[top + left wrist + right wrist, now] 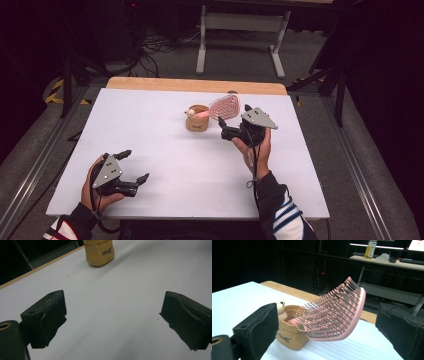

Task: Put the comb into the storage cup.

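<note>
The white counter (165, 150) has a wooden strip along its far edge, and the tan holder (197, 118) stands on it toward that far edge, a little right of centre. Nearly everything on the near side and the left of the holder is bare white surface, so there is wide room there; behind the holder only a narrow band of counter is left before the wooden strip.

A pink hairbrush (223, 107) rests with its handle down in the holder, and its bristled head leans out to the holder's right, clear of the counter. A small cream figure peeks over the holder's rim.

The right gripper (233, 121) hovers just right of the holder, beside the brush head. In the right gripper view its jaws stand wide apart, one on each side of the brush head, touching nothing.

The left gripper (136, 165) sits well apart from the holder, near the counter's front left corner, jaws spread wide and empty, pointed toward the holder.
</note>
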Demonstrator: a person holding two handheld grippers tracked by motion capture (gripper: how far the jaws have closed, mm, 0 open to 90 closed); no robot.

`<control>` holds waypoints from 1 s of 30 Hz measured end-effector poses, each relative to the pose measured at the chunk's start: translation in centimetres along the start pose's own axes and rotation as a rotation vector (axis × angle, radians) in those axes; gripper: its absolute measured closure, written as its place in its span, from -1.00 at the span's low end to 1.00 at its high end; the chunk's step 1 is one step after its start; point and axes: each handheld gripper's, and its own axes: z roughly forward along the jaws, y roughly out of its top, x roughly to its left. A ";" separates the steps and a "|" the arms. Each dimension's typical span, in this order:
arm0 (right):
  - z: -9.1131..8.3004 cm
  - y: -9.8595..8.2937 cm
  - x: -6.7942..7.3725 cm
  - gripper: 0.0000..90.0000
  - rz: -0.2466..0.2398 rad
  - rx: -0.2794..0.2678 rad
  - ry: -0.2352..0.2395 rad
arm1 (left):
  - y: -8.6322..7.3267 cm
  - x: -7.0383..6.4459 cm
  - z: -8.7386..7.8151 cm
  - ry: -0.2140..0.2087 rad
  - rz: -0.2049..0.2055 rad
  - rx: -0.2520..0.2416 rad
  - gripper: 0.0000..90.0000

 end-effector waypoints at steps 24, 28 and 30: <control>-2.7 0.7 1.3 -0.86 -0.079 -0.022 0.052 | 0.1 0.0 -0.2 0.003 0.005 -0.009 -0.84; -3.0 0.7 1.4 -0.86 -0.092 -0.023 0.058 | 0.1 0.0 -0.2 0.002 0.004 -0.005 -0.84; -3.2 0.7 1.4 -0.86 -0.093 -0.027 0.059 | 0.1 0.0 -0.2 0.000 0.004 -0.007 -0.84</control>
